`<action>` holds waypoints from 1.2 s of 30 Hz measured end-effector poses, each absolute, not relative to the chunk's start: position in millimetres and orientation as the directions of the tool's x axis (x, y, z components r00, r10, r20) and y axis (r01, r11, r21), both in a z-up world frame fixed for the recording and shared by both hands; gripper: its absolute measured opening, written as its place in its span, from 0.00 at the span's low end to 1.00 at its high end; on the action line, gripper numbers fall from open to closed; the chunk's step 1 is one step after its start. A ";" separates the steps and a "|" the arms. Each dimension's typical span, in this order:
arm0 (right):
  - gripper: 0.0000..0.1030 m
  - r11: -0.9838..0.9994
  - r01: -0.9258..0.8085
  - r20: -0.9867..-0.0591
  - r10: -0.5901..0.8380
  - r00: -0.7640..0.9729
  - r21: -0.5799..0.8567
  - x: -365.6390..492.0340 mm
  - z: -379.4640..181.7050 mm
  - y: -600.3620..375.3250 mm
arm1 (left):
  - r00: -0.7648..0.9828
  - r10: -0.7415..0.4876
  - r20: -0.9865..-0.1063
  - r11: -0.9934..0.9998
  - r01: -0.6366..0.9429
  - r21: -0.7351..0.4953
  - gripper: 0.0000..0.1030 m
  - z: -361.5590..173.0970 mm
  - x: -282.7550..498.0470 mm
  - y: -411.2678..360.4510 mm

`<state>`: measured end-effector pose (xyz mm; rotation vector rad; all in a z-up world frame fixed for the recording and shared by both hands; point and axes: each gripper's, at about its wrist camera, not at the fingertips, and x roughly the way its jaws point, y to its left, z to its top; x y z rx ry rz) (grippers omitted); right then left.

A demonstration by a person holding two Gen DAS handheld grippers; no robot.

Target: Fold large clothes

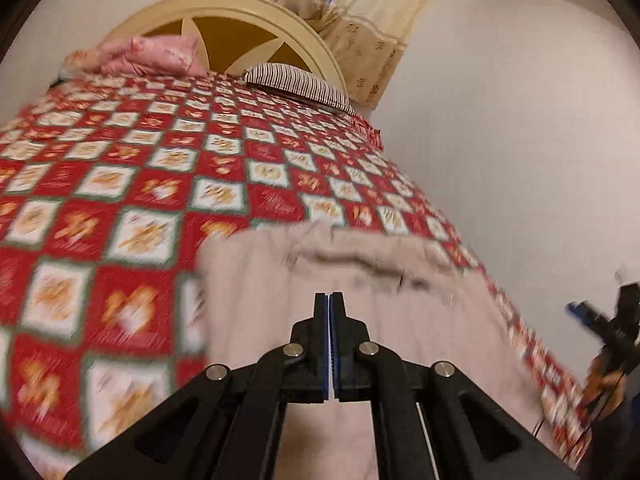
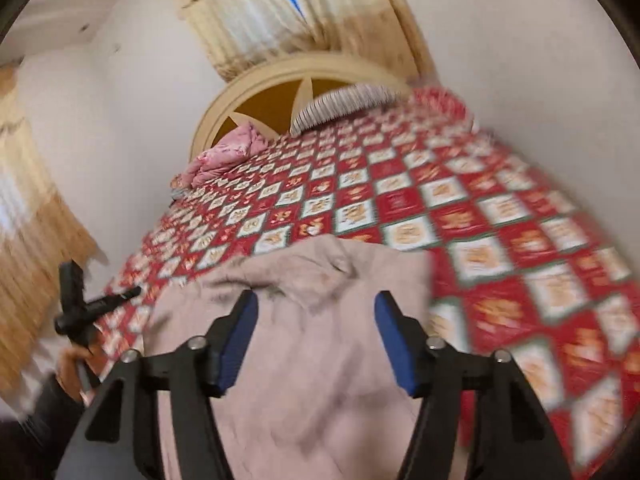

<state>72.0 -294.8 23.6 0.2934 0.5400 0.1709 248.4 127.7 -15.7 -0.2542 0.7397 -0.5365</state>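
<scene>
A large pale pink-beige garment (image 1: 360,272) lies on the red and white patterned bedspread (image 1: 140,168) near the bed's foot; it also shows in the right wrist view (image 2: 320,344). My left gripper (image 1: 329,300) is above the garment, jaws pressed together with nothing visible between them. My right gripper (image 2: 316,300) is open, its blue pads (image 2: 240,336) wide apart above the garment. The right gripper also shows at the right edge of the left wrist view (image 1: 608,328), and the left gripper at the left of the right wrist view (image 2: 84,304). Both views are motion-blurred.
A pink quilt (image 1: 148,56) and a striped pillow (image 1: 296,84) lie by the cream headboard (image 1: 240,12). Curtains (image 1: 360,12) hang behind. A white wall (image 1: 520,140) runs along one side of the bed.
</scene>
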 end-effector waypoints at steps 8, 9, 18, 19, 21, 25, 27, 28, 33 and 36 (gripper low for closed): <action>0.65 0.919 -0.099 -0.396 0.259 0.881 0.382 -89.1 31.5 -340.5 | 0.667 -0.475 -0.575 0.879 0.319 -0.355 0.02 -43.6 159.5 155.7; 0.66 0.909 -0.129 -0.348 0.279 0.895 0.396 -107.1 41.5 -345.5 | 0.664 -0.474 -0.578 0.879 0.316 -0.358 0.02 -44.4 155.6 155.4; 0.66 0.726 -0.500 0.051 0.544 0.838 0.472 -196.5 82.7 -350.1 | 0.681 -0.491 -0.544 0.871 0.396 -0.292 0.02 -10.5 114.3 132.8; 0.66 0.714 -0.516 0.076 0.550 0.831 0.473 -203.8 84.4 -351.1 | 0.686 -0.487 -0.540 0.873 0.404 -0.274 0.02 -6.2 109.1 130.4; 0.71 0.745 -0.486 0.039 0.529 0.848 0.458 -214.1 86.5 -350.1 | 0.697 -0.479 -0.534 0.877 0.414 -0.246 0.02 -0.4 100.5 128.5; 0.75 0.873 -0.306 -0.222 0.406 0.886 0.379 -200.3 62.2 -326.9 | 0.709 -0.479 -0.517 0.877 0.415 -0.243 0.02 1.8 86.7 132.2; 0.75 0.861 -0.284 -0.302 0.429 0.851 0.421 -174.9 28.1 -311.3 | 0.715 -0.465 -0.522 0.885 0.397 -0.243 0.02 -1.5 82.0 136.4; 0.75 0.868 -0.251 -0.353 0.416 0.838 0.428 -161.5 11.4 -303.1 | 0.716 -0.455 -0.529 0.890 0.386 -0.242 0.02 -3.2 78.9 139.4; 0.75 0.929 -0.016 -0.602 0.252 0.757 0.369 -89.8 -71.5 -282.1 | 0.743 -0.415 -0.525 0.910 0.347 -0.229 0.02 -6.6 61.7 163.0; 0.75 0.908 0.034 -0.614 0.254 0.748 0.417 -65.8 -95.8 -290.5 | 0.758 -0.388 -0.524 0.921 0.307 -0.238 0.02 -10.1 57.2 181.5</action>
